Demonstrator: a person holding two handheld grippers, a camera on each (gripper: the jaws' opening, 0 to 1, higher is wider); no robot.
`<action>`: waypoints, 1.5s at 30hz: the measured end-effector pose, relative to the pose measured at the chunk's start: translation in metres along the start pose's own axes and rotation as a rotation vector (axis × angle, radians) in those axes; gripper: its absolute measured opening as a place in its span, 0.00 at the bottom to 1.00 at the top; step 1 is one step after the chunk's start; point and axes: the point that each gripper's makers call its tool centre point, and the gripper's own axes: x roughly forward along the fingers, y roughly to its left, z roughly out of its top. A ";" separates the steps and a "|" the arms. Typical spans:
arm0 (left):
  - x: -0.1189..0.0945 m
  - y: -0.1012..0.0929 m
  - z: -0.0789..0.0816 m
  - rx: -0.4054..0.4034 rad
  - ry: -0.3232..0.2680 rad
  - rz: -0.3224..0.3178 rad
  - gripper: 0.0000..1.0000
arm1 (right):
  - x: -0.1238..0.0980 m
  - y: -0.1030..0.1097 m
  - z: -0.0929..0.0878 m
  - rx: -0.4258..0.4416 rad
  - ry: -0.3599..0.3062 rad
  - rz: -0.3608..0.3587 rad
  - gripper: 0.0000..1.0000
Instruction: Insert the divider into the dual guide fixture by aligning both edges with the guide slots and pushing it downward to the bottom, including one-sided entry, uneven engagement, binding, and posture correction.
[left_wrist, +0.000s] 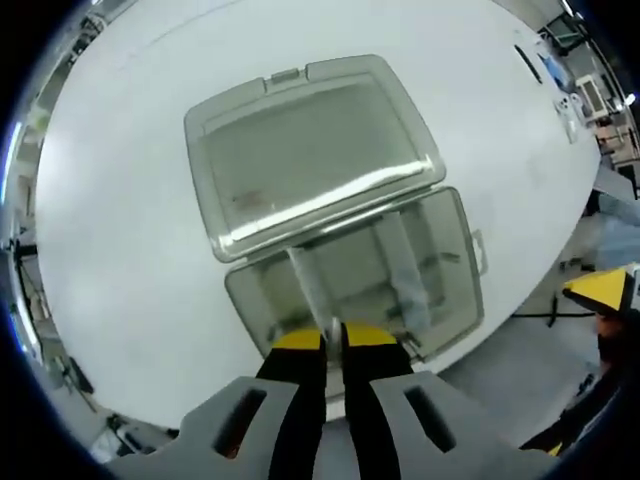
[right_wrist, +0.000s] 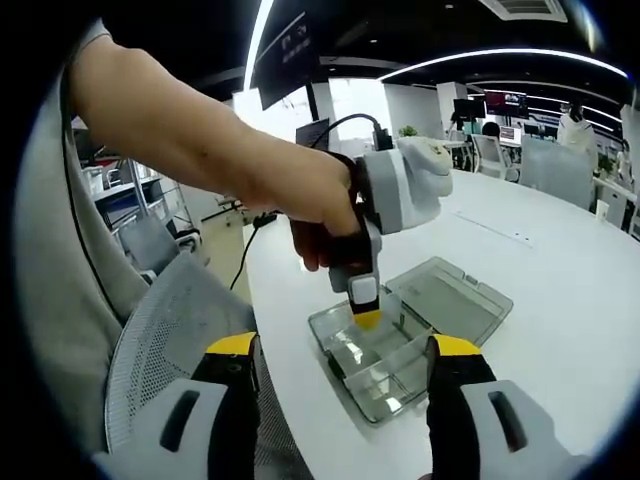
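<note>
On the white surface (left_wrist: 120, 260) a clear box, the fixture (left_wrist: 440, 270), lies open with its lid (left_wrist: 310, 150) flat on the far side. The left hand-held gripper (left_wrist: 332, 340) is closed on the top edge of one divider (left_wrist: 310, 285), standing in the near-left part of the box; I judge it partly seated, still to push down. Another divider (left_wrist: 400, 265) stands to its right. The right hand-held gripper (right_wrist: 345, 360) is open, empty, well clear.

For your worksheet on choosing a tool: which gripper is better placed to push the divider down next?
Probably the left gripper: its jaws are shut on the clear plastic divider inside the clear plastic lidded box. The right gripper hangs open, apart from the box.
</note>
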 end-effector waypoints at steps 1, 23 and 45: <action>0.000 0.000 -0.001 -0.003 0.000 -0.002 0.02 | 0.000 0.000 0.000 -0.001 0.000 -0.001 0.65; 0.000 0.000 0.000 -0.022 0.001 -0.019 0.02 | 0.002 0.000 -0.003 0.003 0.002 -0.001 0.65; -0.001 0.001 -0.003 -0.090 0.003 -0.056 0.02 | 0.000 0.001 -0.005 0.005 0.004 0.001 0.64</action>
